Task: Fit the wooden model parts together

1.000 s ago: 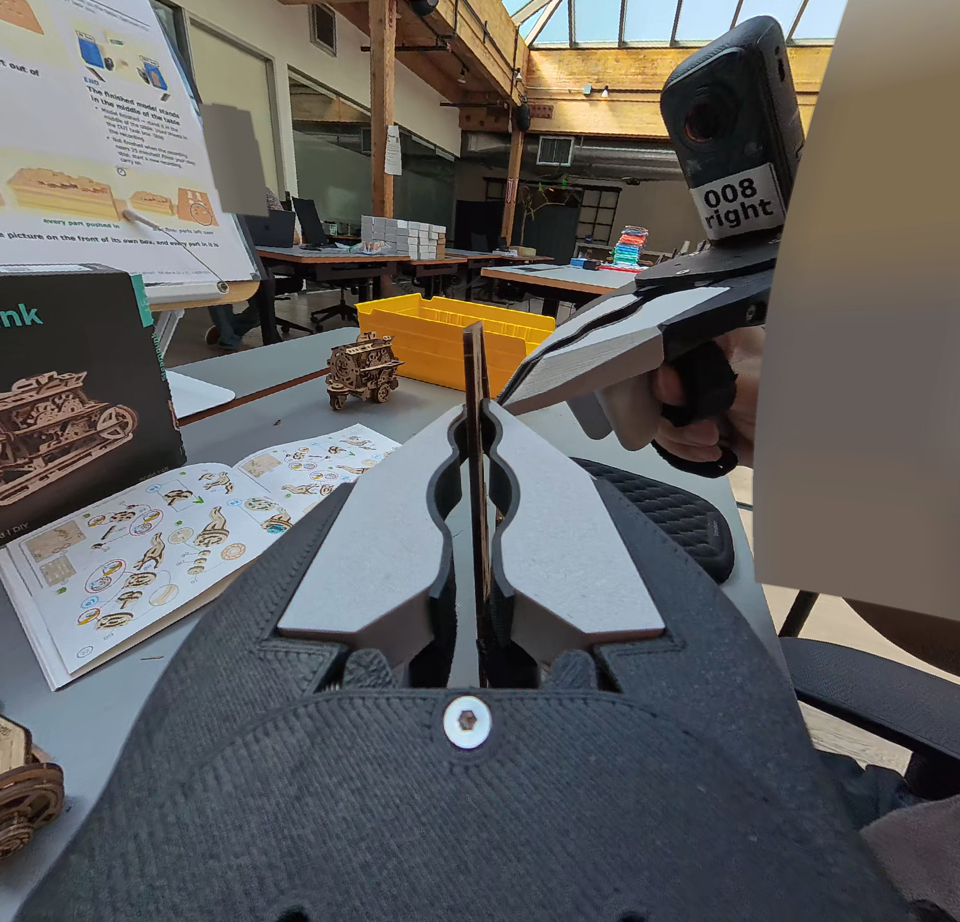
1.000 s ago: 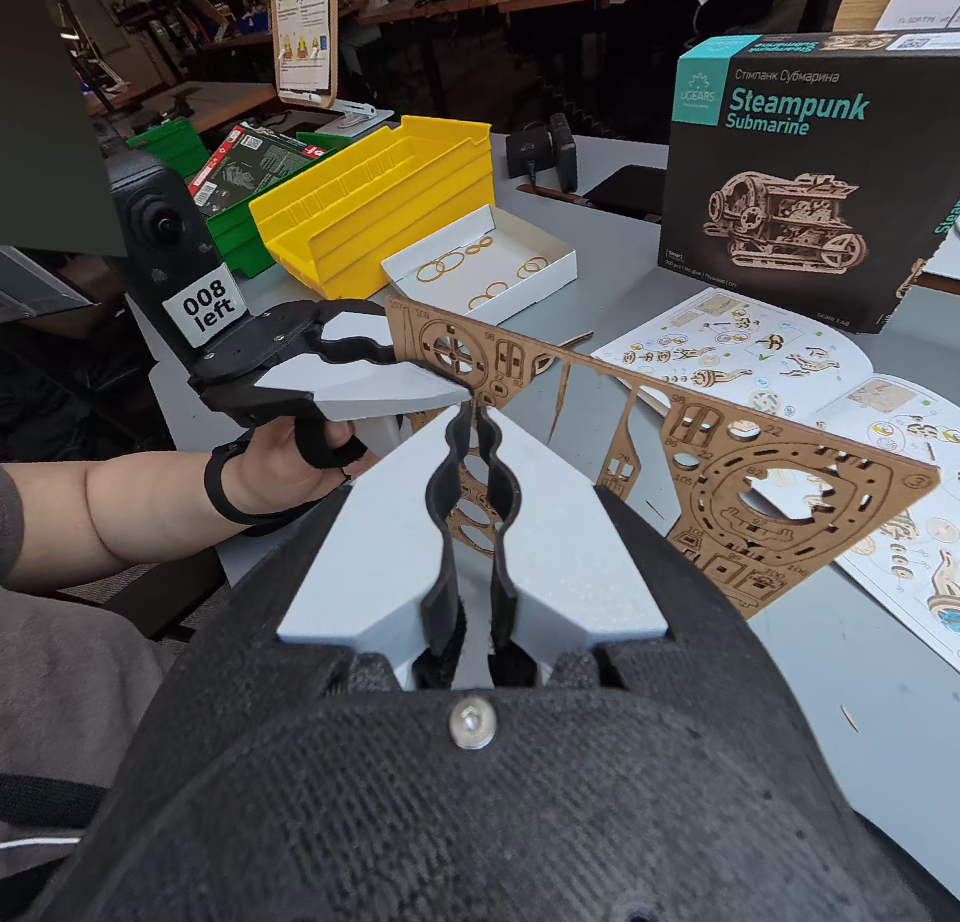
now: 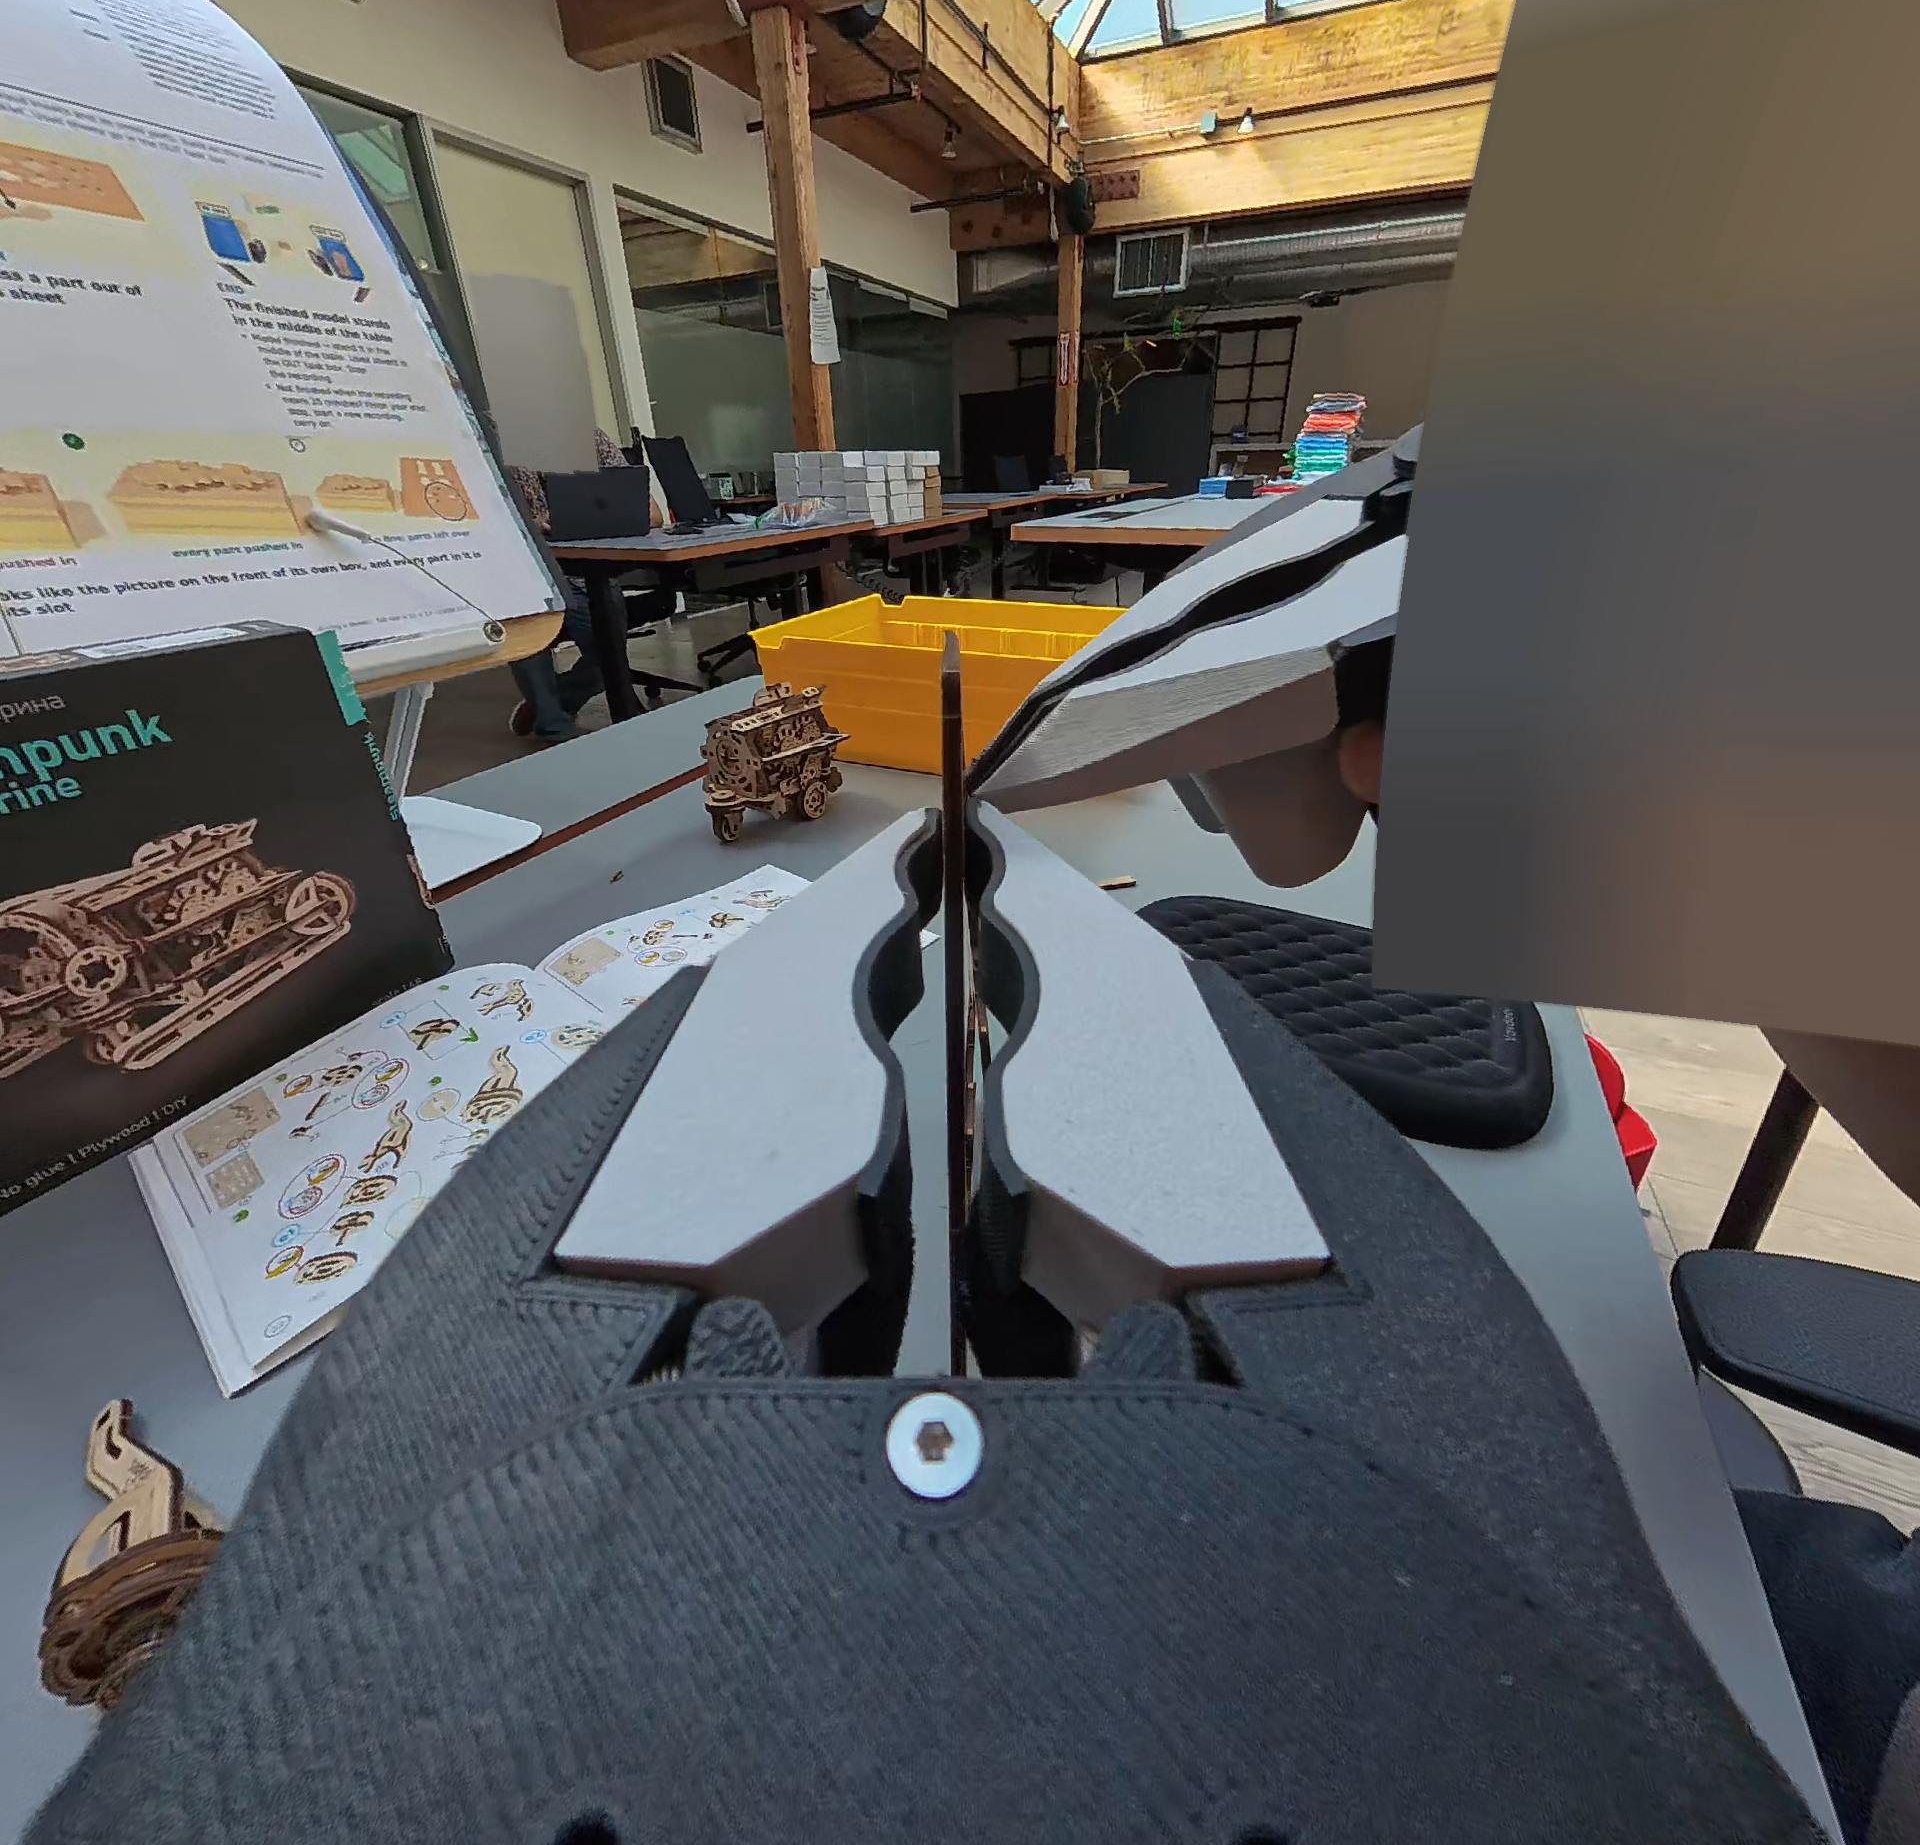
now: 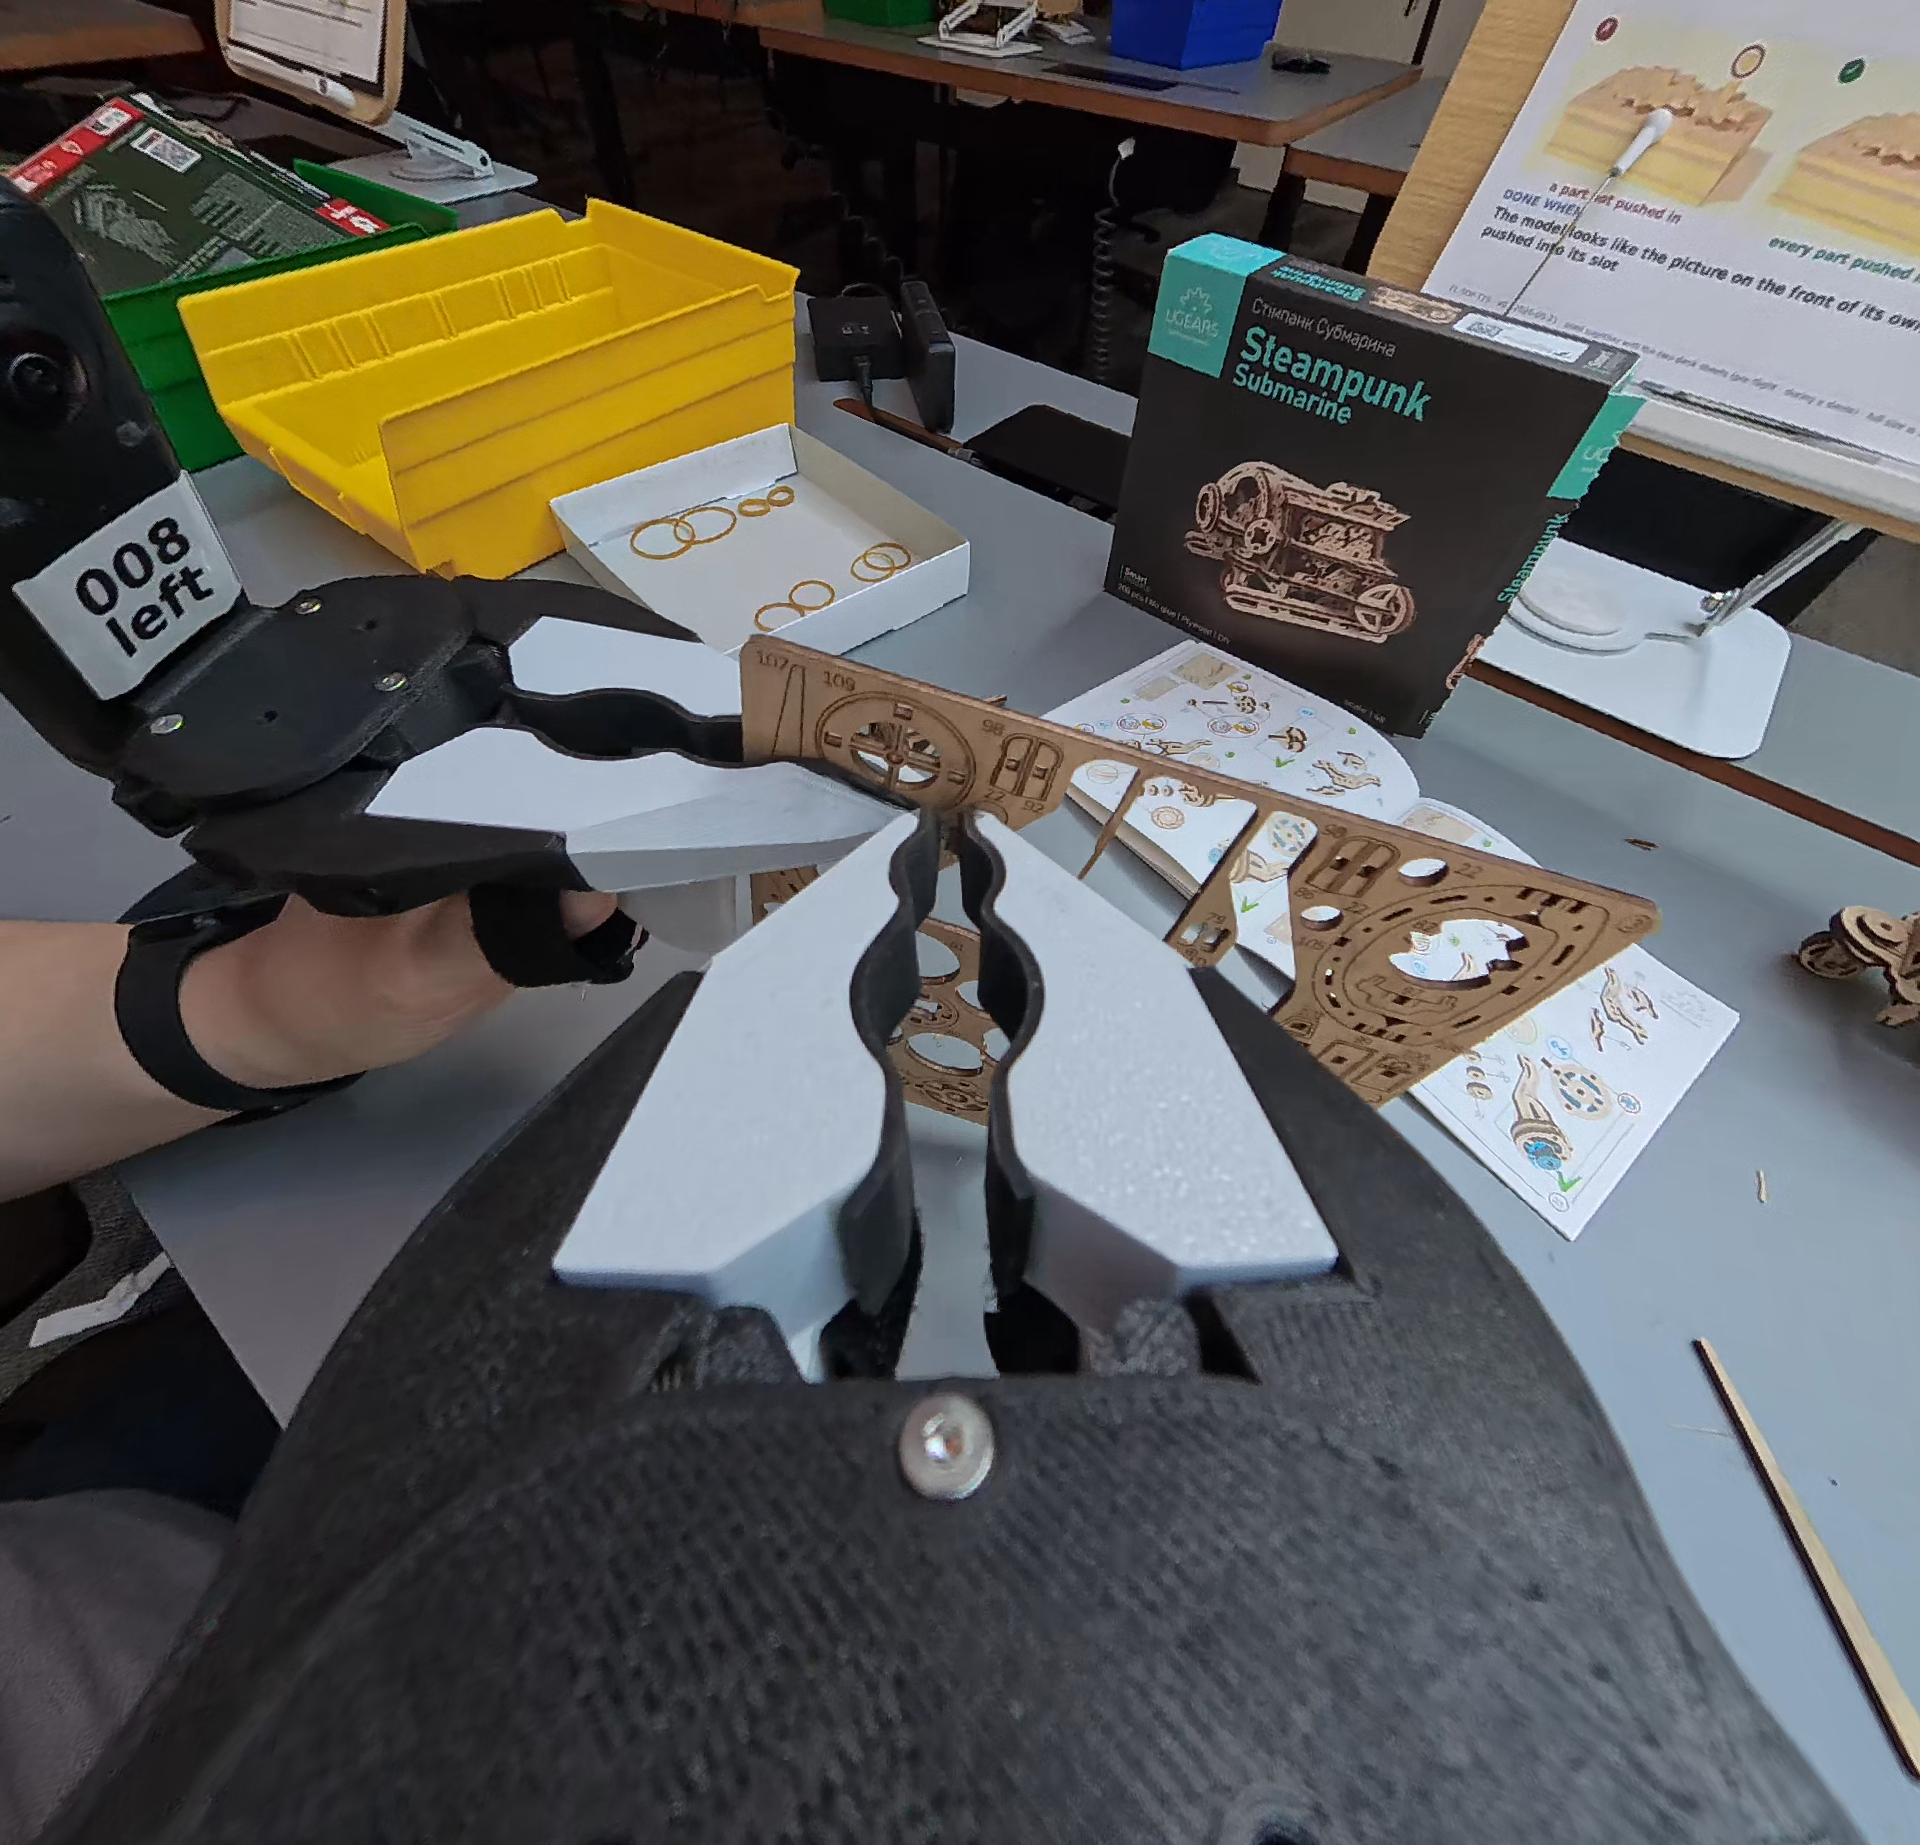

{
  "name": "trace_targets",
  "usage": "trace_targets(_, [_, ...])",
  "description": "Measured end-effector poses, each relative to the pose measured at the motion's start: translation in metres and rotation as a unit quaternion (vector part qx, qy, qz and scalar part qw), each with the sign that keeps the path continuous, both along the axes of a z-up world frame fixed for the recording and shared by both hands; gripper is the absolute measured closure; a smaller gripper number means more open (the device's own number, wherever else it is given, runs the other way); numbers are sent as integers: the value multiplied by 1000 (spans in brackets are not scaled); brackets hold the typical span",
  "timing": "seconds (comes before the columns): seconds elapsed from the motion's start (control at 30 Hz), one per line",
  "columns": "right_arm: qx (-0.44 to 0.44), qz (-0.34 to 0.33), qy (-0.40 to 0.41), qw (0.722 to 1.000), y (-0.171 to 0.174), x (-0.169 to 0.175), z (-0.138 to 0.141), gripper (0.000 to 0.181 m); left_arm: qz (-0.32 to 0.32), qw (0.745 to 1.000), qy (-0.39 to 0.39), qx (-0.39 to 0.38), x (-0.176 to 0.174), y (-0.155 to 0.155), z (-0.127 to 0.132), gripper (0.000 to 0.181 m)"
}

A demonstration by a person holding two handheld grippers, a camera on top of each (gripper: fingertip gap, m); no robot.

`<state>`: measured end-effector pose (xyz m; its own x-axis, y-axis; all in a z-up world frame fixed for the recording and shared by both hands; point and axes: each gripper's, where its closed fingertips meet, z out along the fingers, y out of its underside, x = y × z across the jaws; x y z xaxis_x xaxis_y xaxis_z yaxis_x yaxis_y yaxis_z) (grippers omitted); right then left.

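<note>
Spreading beneath both tongs, the grey desk carries an open instruction booklet. Left tongs clamp the wooden parts sheet upright; right tongs, nearly closed, touch its lower edge.

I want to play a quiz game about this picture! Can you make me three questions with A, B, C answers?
1. Where are the golden rings?
A) in the white tray
B) on top of the dark box
C) on the booklet

2. What colour is the big bin beside the tray?
A) pink
B) yellow
C) purple

3. What is the wooden sheet doing?
A) lying flat
B) held up by the left claw
C) tucked inside the box

Answers: A, the rings lie inside the tray. B, its walls are yellow. B, the claw pinches one end of the sheet.
</note>
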<state>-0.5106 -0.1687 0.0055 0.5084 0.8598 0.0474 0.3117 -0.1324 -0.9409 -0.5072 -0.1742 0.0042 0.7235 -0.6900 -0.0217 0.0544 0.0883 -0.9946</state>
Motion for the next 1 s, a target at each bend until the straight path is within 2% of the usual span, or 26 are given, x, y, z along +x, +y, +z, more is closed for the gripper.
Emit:
trace_targets(0.1, [17, -3, 2, 1000, 1, 5, 2, 178, 1, 1000, 3, -2, 1, 1, -2, 180])
trace_targets(0.2, [44, 25, -10, 999, -5, 4, 0, 176, -1, 1000, -2, -7, 1, 1, -3, 180])
trace_targets(0.4, [201, 51, -62, 976, -5, 4, -4, 168, -2, 1000, -16, -18, -2, 4, -3, 180])
trace_targets(0.5, [279, 53, -81, 955, -4, 1, -2, 167, -2, 1000, -20, -21, -3, 4, -3, 180])
trace_targets(0.67, [408, 48, -149, 899, -5, -1, -2, 175, -3, 999, -24, -26, -4, 6, -4, 180])
trace_targets(0.87, [473, 48, -205, 855, -3, -5, -5, 170, -3, 999, -26, -29, -5, 6, -4, 180])
trace_targets(1.0, [485, 45, -234, 842, 2, -6, -9, 173, -3, 999, -27, -30, -5, 6, -4, 180])
